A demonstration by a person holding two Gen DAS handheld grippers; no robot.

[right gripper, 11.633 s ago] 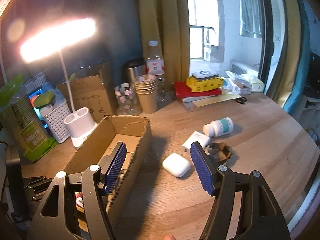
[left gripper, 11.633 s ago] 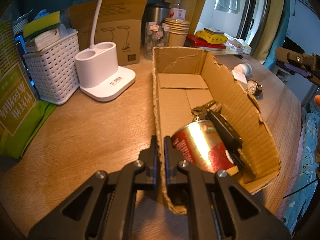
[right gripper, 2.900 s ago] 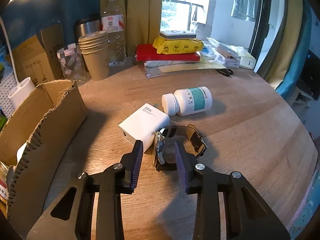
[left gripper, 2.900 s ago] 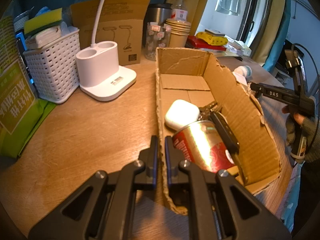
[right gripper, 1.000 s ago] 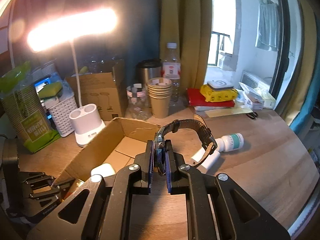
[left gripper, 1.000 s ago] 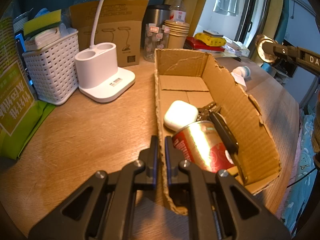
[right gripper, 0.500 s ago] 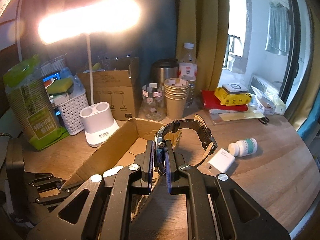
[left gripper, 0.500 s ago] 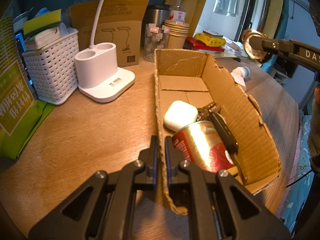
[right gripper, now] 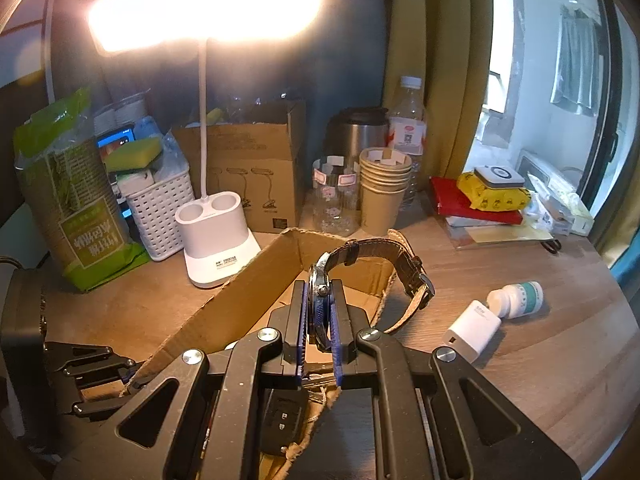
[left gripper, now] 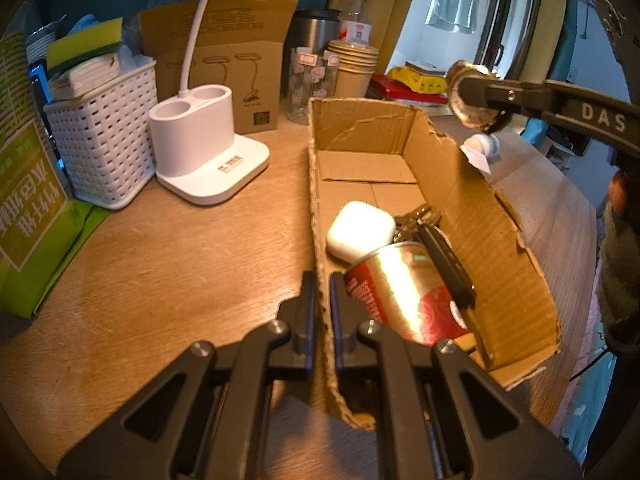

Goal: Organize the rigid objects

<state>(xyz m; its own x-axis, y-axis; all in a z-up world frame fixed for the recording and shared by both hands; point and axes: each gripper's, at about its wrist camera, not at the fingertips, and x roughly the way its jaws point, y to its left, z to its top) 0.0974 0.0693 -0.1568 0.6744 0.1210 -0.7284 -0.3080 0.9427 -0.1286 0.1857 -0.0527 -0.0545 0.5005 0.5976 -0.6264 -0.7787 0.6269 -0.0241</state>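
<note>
Wristwatch (right gripper: 320, 294) edge-on in right claw (right gripper: 319, 320), strap arching forward over cardboard box (right gripper: 224, 312)

I read "DAS" in pale letters on the right gripper (left gripper: 472, 98) arm — other labels beyond my fingers stay illegible.

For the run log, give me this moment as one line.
left gripper: shut on cardboard box wall | right gripper: shut on wristwatch, above box | on table: charger, pill bottle
</note>
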